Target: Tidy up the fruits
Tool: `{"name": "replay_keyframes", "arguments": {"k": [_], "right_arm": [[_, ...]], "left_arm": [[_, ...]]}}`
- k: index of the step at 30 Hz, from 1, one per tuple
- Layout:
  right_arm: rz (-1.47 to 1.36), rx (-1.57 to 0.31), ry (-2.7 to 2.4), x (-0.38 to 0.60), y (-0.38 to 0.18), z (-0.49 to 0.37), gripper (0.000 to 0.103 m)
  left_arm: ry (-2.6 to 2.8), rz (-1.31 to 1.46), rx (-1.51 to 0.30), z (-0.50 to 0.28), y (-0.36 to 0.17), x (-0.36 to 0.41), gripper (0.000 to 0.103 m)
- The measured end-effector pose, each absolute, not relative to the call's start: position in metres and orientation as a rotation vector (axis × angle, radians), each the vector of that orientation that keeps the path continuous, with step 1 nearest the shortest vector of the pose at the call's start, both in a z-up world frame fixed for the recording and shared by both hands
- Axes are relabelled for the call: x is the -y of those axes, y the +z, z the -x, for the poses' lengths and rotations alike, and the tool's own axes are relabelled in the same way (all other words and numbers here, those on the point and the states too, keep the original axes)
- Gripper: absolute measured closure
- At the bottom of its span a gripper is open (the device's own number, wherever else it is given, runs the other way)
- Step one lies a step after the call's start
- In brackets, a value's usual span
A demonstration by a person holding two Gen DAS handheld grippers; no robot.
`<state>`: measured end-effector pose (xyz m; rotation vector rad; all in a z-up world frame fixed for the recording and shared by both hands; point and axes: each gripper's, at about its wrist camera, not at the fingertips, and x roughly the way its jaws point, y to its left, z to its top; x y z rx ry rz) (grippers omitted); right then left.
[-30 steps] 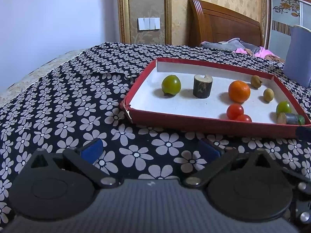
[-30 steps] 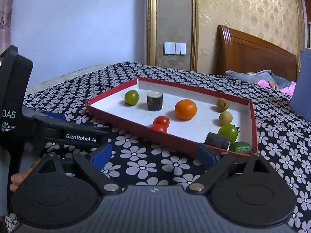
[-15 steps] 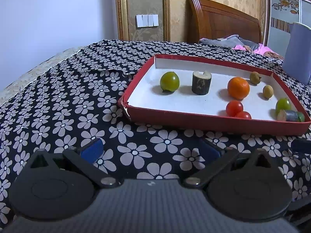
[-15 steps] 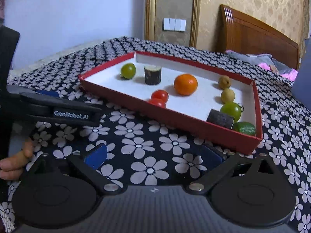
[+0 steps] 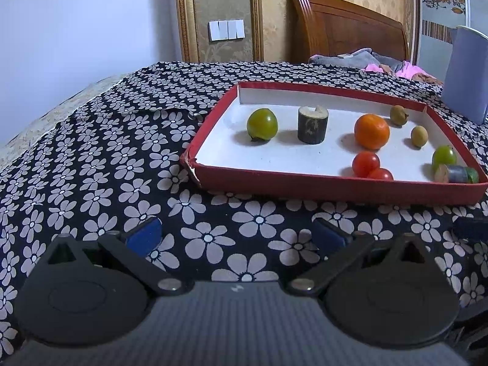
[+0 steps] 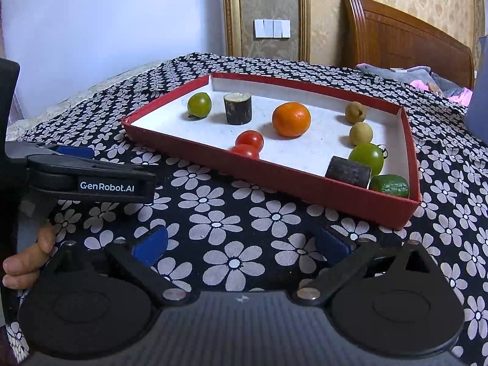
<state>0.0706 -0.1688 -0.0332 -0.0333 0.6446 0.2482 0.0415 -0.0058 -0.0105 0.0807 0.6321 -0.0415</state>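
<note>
A red tray (image 5: pixel 335 184) (image 6: pixel 274 180) with a white floor lies on the flowered bedspread. In it are a green tomato (image 5: pixel 261 124) (image 6: pixel 199 105), an upright cane stub (image 5: pixel 312 124) (image 6: pixel 237 108), an orange (image 5: pixel 371 131) (image 6: pixel 291 119), two red tomatoes (image 5: pixel 366 163) (image 6: pixel 249 140), two small brown fruits (image 5: pixel 419 136) (image 6: pixel 360 134), a green fruit (image 5: pixel 443 158) (image 6: pixel 366 157), a lying cane stub (image 6: pixel 347 171) and a dark green fruit (image 6: pixel 389 185). My left gripper (image 5: pixel 236 235) is open and empty short of the tray. My right gripper (image 6: pixel 241 242) is open and empty too.
The left gripper body (image 6: pixel 91 180) with the holding hand (image 6: pixel 27 262) shows at the left of the right wrist view. A blue-grey container (image 5: pixel 465 73) stands behind the tray's right corner. A wooden headboard (image 5: pixel 344 30) and bedding are beyond.
Both grippers have risen and tilted slightly, so the tray sits lower and nearer in view. The right gripper moved closer to the tray. Nothing in the tray moved.
</note>
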Motion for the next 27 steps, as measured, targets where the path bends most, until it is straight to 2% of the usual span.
{"name": "replay_keyframes", "arguments": {"k": [27], "right_arm": [[0.033, -0.644, 0.248, 0.1684, -0.0334, -0.0706, 0.000]], "left_arm": [[-0.043, -0.081, -0.635, -0.0417, -0.0114, 0.0036, 0.000]]}}
